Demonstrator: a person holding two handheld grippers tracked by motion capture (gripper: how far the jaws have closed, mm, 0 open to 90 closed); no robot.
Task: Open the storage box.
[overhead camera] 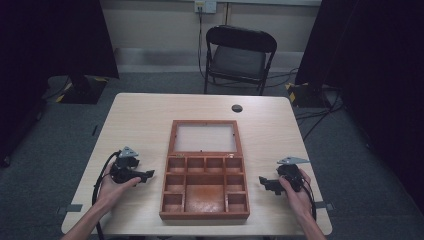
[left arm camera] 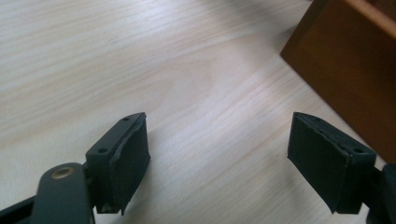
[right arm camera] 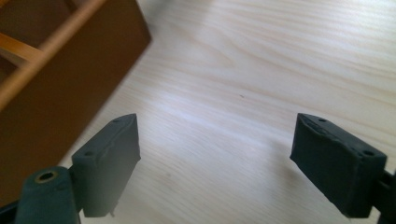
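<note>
Two grippers flank a wooden box (overhead camera: 204,185) lying open on the worktop (overhead camera: 140,115), its lid flat on the far side. Left gripper (overhead camera: 149,175) sits just left of the box, jaws spread wide over bare wood, holding nothing. Right gripper (overhead camera: 263,181) sits just right of it, jaws likewise spread and empty, touching nothing.

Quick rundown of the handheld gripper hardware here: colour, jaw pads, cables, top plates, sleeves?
Both grippers are black. The left gripper and right gripper each carry a grey three-cornered plate on top and trail a black cable along the forearm. Each has two blocky black jaw pads with small screw holes; a brass-coloured pivot shows beside one pad. Forearms are bare, no sleeves visible.
</note>
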